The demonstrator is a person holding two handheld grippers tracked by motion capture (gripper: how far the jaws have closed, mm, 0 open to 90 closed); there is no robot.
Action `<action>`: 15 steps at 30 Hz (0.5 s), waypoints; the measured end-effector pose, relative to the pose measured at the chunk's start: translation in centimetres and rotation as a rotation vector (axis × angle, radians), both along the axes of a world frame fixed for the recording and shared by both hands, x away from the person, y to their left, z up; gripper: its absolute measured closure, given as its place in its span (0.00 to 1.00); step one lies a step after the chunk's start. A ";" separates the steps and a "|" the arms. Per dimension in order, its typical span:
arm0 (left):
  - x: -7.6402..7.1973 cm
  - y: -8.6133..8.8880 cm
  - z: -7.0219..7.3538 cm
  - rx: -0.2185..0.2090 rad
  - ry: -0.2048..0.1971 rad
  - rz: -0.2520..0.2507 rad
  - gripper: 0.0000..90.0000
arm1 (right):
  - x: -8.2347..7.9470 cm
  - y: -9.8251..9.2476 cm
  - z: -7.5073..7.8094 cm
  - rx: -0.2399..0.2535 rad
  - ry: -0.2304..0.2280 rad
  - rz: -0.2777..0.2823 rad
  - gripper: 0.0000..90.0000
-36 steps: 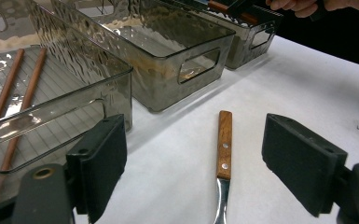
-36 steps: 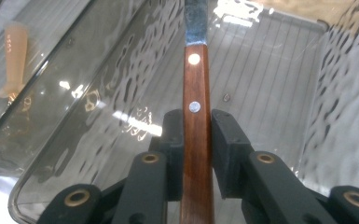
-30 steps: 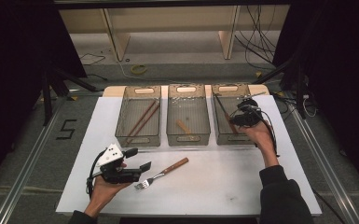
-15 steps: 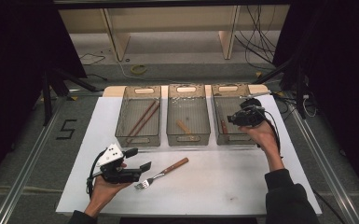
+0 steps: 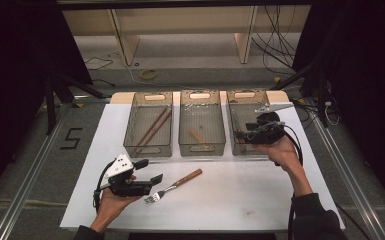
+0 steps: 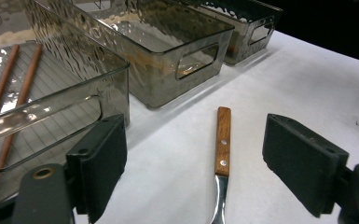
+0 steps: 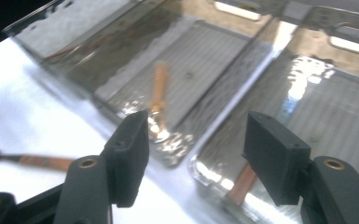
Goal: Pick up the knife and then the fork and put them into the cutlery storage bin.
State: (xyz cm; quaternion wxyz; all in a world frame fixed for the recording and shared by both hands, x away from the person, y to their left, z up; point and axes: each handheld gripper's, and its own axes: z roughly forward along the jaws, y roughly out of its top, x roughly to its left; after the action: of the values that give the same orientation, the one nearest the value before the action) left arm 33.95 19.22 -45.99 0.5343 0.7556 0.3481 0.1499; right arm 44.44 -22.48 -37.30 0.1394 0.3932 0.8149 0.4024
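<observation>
The right claw hangs over the right bin, its jaws having just been opening, nothing between them; a wooden-handled piece lies in that bin below. The left claw stands spread around the fork on the table, not touching. Judged next: close on the handle and lift.

The fork is showing a brown wooden handle and silver tines, lying on the white worktop near smoky grey bins
</observation>
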 end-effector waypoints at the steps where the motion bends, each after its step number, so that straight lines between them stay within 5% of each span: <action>1: 0.0 -0.1 0.0 0.003 0.004 -0.003 0.24 | -0.3 0.2 0.0 -0.003 0.001 0.014 0.44; 15: 0.7 -1.7 -0.3 0.087 0.090 -0.046 0.23 | -2.7 1.4 -0.9 -0.033 0.011 0.108 0.41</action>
State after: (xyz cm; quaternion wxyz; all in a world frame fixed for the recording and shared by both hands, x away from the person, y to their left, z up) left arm 34.70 17.57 -46.31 0.4881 0.7919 0.3474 0.1184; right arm 41.70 -21.06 -38.17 0.1193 0.3485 0.8422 0.3938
